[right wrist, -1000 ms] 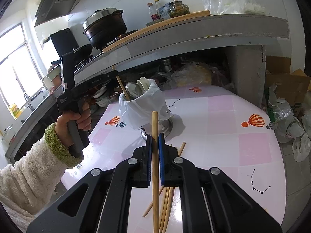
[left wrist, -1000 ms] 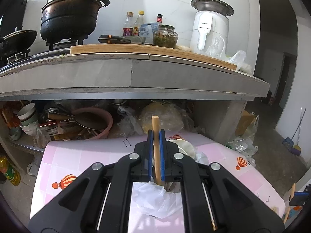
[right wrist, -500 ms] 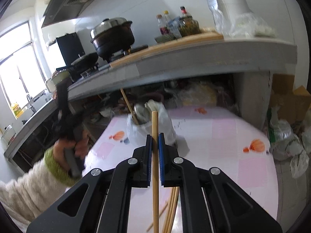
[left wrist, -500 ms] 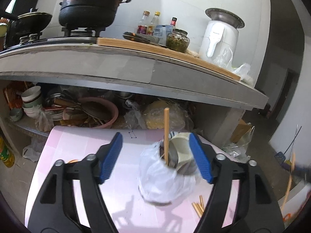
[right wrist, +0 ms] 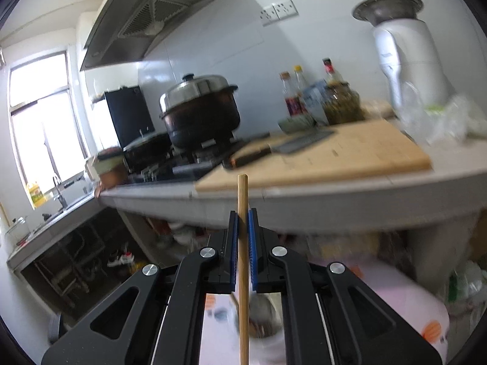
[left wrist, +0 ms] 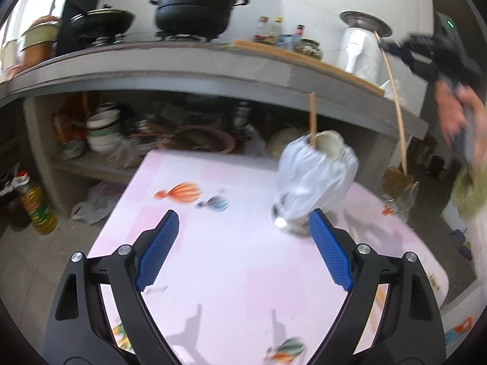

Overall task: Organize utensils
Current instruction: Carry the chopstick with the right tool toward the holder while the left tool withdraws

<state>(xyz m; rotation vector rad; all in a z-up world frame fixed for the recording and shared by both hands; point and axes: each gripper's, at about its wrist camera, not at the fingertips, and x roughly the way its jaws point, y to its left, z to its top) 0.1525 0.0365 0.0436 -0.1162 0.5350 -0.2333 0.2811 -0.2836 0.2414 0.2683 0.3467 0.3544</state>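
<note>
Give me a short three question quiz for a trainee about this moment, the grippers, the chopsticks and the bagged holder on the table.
1. True or false: the left gripper grips a chopstick.
2. What does the right gripper hold? A) spoon B) wooden chopstick C) knife
3. Fill in: one chopstick already stands in the utensil holder, which is wrapped in a white plastic ____.

Key:
1. False; its blue pads are spread wide with nothing between them.
2. B; the held chopstick is clamped upright between the pads.
3. Bag.
</note>
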